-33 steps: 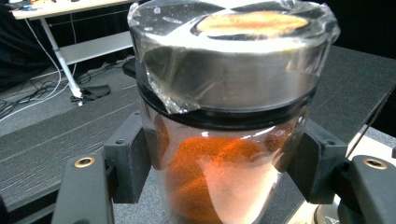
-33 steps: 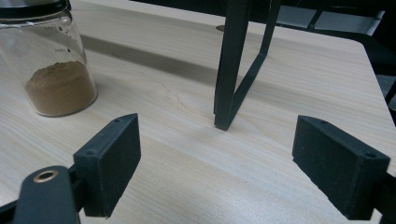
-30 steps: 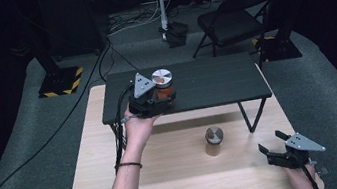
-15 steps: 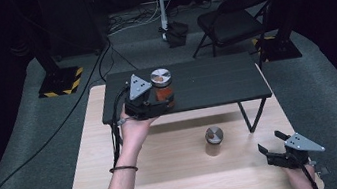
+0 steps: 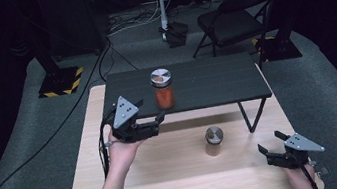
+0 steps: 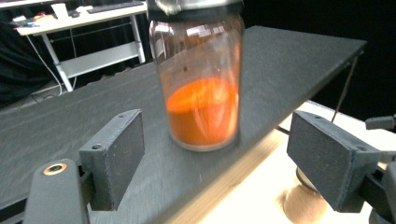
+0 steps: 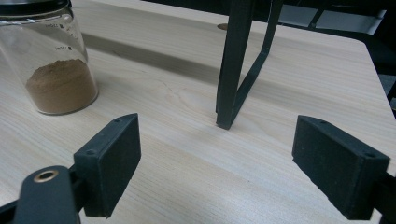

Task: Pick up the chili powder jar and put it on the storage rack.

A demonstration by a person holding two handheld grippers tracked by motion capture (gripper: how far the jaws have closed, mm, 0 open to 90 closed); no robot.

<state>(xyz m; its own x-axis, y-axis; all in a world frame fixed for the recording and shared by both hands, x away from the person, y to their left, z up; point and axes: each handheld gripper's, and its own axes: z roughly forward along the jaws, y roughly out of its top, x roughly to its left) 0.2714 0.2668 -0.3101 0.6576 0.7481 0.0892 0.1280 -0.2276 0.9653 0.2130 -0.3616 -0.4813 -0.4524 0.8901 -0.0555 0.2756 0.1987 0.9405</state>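
Observation:
A glass jar of orange powder point(image 5: 163, 91) with a metal lid stands upright near the front edge of the black raised shelf point(image 5: 215, 82). My left gripper point(image 5: 154, 123) is open just in front of the shelf edge, its jaws wide and apart from that jar point(image 6: 201, 88). A second jar with brown powder point(image 5: 214, 141) stands on the wooden table point(image 5: 170, 185) below the shelf. My right gripper point(image 5: 270, 142) rests open near the table's front right corner. In its own view the brown jar point(image 7: 51, 65) is at the far left, well clear of the jaws.
The shelf's thin black leg point(image 5: 250, 115) lands on the table between the brown jar and my right gripper, and it shows ahead in the right gripper view point(image 7: 233, 70). A folding chair point(image 5: 231, 19) and cables lie on the floor behind the table.
My left gripper, which held the orange jar on the shelf, has let it go and drawn back toward the person. The jar stays standing. The right gripper has not moved.

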